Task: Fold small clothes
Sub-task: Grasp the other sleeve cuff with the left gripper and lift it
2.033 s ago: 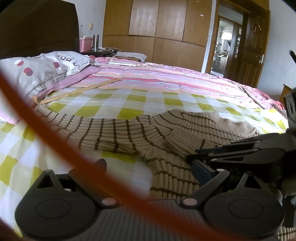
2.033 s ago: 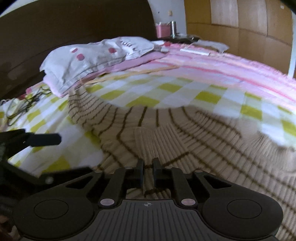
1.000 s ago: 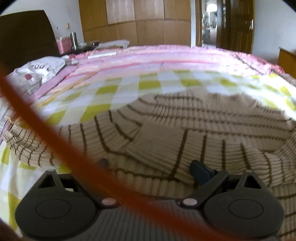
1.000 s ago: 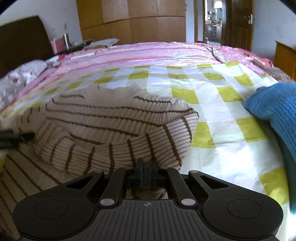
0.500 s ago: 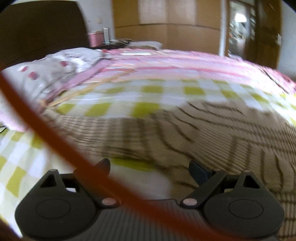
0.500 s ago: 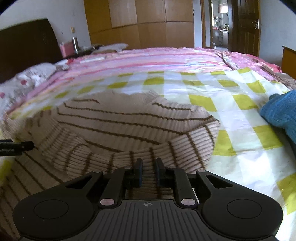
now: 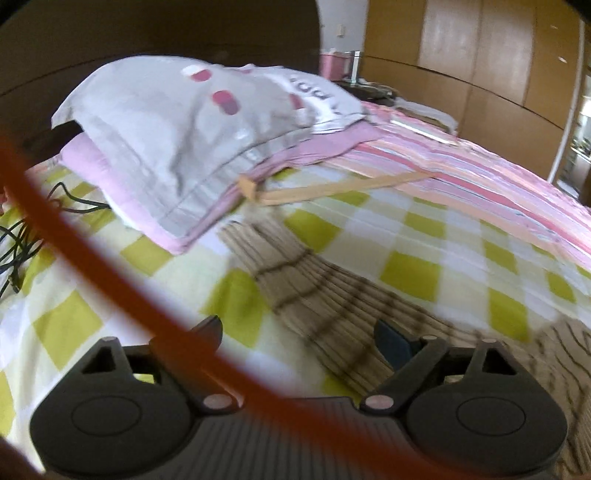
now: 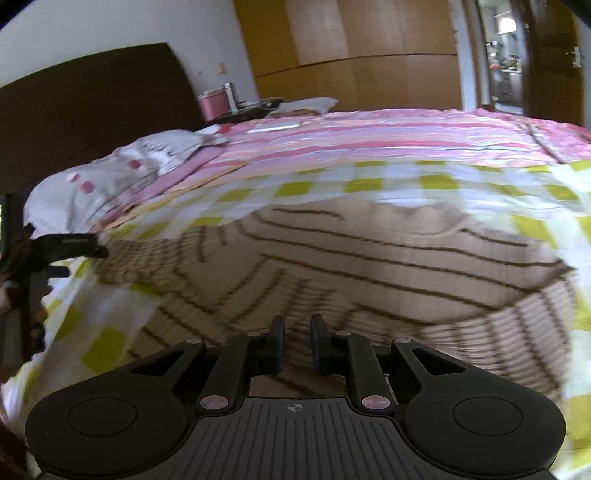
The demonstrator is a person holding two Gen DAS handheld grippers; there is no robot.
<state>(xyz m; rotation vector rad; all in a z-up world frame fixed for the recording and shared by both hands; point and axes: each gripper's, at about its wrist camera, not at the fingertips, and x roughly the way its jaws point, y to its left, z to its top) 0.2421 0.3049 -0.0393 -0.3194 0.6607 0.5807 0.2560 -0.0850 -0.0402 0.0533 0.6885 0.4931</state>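
Observation:
A beige knit sweater point(image 8: 369, 258) with thin brown stripes lies spread on the green-and-white checked sheet point(image 7: 443, 240). Its long sleeve point(image 7: 314, 295) runs out towards the pillow. My left gripper point(image 7: 299, 334) hovers over the upper part of that sleeve. Its jaws stand wide and are closing; the sleeve lies under the gap and the pads do not press it. In the right wrist view that left gripper point(image 8: 70, 242) shows at the left edge by the sleeve. My right gripper point(image 8: 297, 343) is low over the sweater's body, with a narrow gap and no cloth pinched.
A grey pillow point(image 7: 184, 129) on a pink one lies close behind the sleeve end, before a dark headboard point(image 7: 147, 33). A tan strip point(image 7: 332, 190) lies beside it. A blurred orange cable point(image 7: 92, 236) crosses the left lens, black cords point(image 7: 22, 236) at left. A pink striped quilt point(image 8: 369, 140) covers the far bed.
The left gripper swung left from the sweater's body to the sleeve by the pillow. The right gripper let go of the rolled hem and moved left; the blue garment left its view.

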